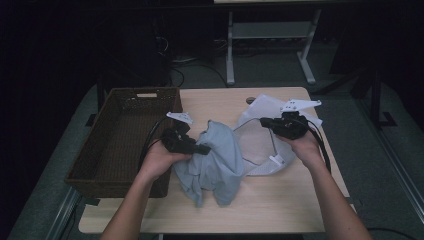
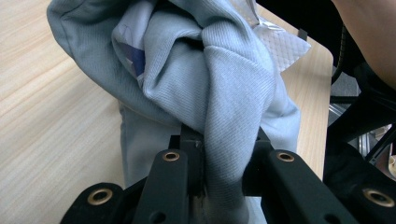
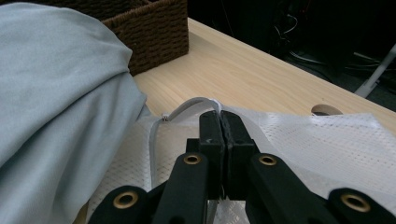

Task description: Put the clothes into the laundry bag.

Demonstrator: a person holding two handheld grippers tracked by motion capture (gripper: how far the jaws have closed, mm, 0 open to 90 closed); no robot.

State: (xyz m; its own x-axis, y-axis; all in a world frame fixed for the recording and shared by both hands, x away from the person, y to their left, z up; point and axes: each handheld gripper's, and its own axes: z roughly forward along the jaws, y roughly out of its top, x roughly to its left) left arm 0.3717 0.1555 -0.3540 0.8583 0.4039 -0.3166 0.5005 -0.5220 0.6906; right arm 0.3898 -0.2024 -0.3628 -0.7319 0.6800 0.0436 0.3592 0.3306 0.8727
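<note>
The left claw (image 2: 219,158) grips a fold of the grey shirt (image 1: 216,160), which hangs bunched above the worktop (image 1: 280,205). The right claw (image 3: 219,126) is clamped on the zip edge of the mesh bag (image 1: 260,145). If the bag mouth sags, the shirt could snag on the rim or slip free beside the basket (image 1: 125,140).

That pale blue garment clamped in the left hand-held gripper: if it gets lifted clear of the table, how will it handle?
Probably floppy: the blue garment hangs in soft folds from the left hand-held gripper and bunches between its jaws. Likely light, since one pinch holds up a fold. Its loose lower end on the table would probably drag or swing.
</note>
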